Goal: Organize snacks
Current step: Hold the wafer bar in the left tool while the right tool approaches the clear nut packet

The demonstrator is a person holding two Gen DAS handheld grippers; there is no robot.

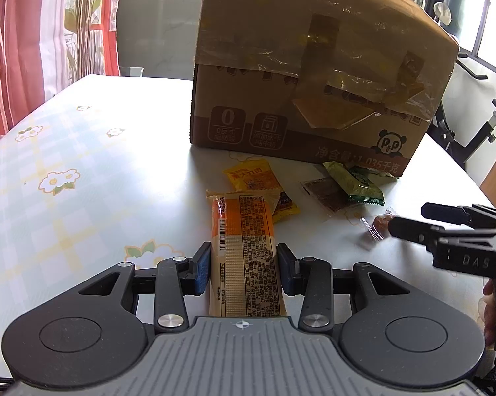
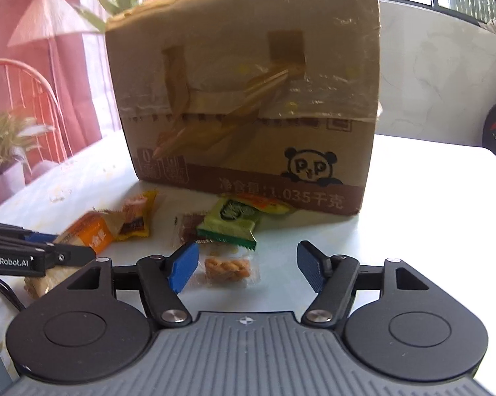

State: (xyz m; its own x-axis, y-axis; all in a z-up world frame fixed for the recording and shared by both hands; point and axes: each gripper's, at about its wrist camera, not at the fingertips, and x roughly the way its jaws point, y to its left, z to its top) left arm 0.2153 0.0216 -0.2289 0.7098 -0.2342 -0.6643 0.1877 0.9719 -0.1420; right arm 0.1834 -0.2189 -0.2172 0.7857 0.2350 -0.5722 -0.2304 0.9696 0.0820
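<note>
On the table [image 1: 99, 165], our left claw [image 1: 243, 269] grips the orange cracker pack [image 1: 244, 254] for boxing; right claw [image 2: 246, 264] gapes over the twist snack [image 2: 227, 269], cardboard box [image 2: 248, 99] at twelve o'clock.

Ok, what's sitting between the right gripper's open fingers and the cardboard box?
In the right wrist view: the clear-wrapped twisted snack nearest the right gripper, then the green packet, which reaches the cardboard box.

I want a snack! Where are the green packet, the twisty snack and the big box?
green packet [image 2: 230, 222], right wrist view, middle of its face.
twisty snack [image 2: 227, 268], right wrist view, the twist itself.
big box [image 2: 248, 76], right wrist view, front wall.
</note>
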